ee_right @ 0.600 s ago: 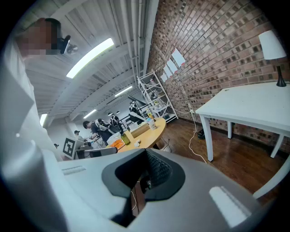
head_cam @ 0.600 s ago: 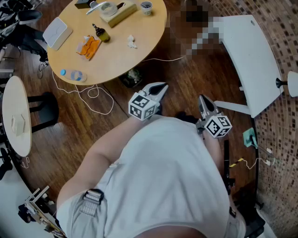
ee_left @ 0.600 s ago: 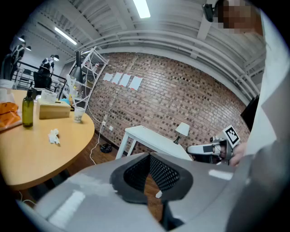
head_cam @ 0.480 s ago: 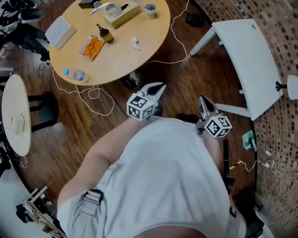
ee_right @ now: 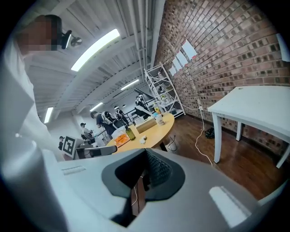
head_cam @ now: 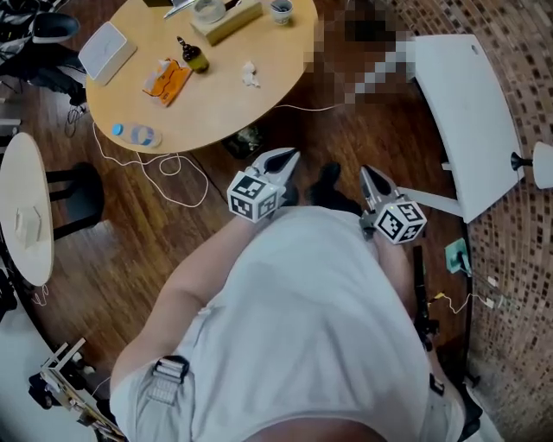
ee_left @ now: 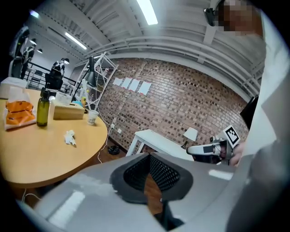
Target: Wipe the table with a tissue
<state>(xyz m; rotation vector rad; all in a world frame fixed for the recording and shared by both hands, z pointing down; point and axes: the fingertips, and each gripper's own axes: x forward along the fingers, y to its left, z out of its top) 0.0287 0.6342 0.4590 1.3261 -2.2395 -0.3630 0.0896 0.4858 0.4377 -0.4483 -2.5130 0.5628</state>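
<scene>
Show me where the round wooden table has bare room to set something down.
The widest bare patch on the round table lies along its near edge, bordered by the crumpled tissue, the orange packet and the water bottle. The far side is crowded: tissue box, cup, dark bottle.

table (head_cam: 216, 95): pale wood — smooth, matt | floor (head_cam: 147, 233): dark wood planks — slight sheen | wall (ee_left: 181, 95): rough brick | tissue (head_cam: 250, 74): paper
</scene>
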